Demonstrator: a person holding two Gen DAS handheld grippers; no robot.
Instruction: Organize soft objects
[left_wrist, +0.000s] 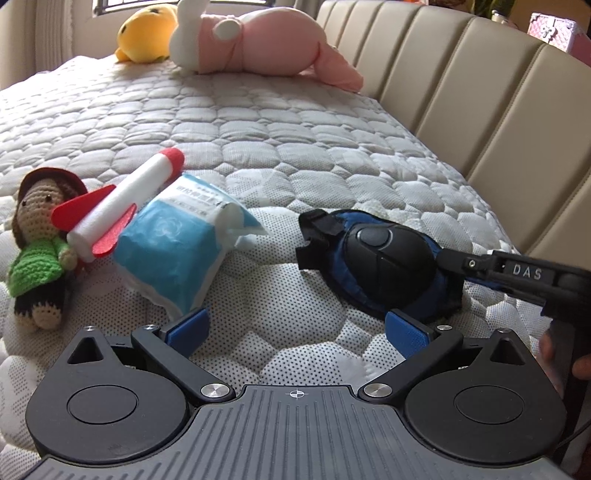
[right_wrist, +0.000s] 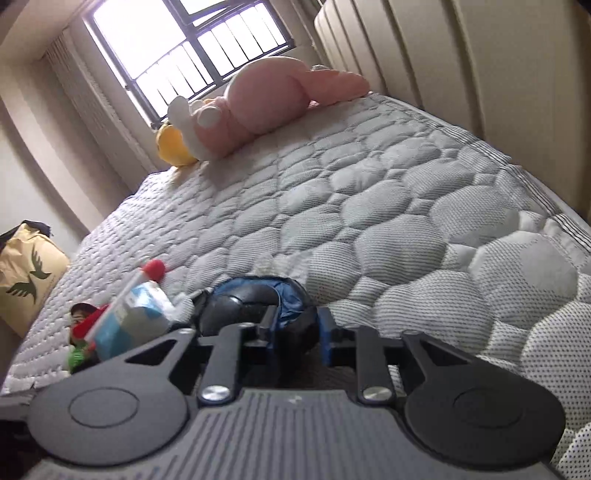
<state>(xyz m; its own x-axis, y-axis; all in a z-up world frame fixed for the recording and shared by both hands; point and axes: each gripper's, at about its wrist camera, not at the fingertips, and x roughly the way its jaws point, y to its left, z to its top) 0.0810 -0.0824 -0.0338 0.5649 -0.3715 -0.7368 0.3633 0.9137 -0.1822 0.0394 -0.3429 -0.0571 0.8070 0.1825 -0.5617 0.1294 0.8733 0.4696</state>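
the right claw (right_wrist: 295, 325) is pinching the edge of the blue and black padded eye mask (left_wrist: 384, 258), which lies on the quilted mattress (left_wrist: 258, 140) just right of the blue tissue pack (left_wrist: 177, 243). the left claw (left_wrist: 297, 328) hangs spread and empty above the bed, while the foam rocket (left_wrist: 122, 206) leans against the crochet doll (left_wrist: 37, 243).
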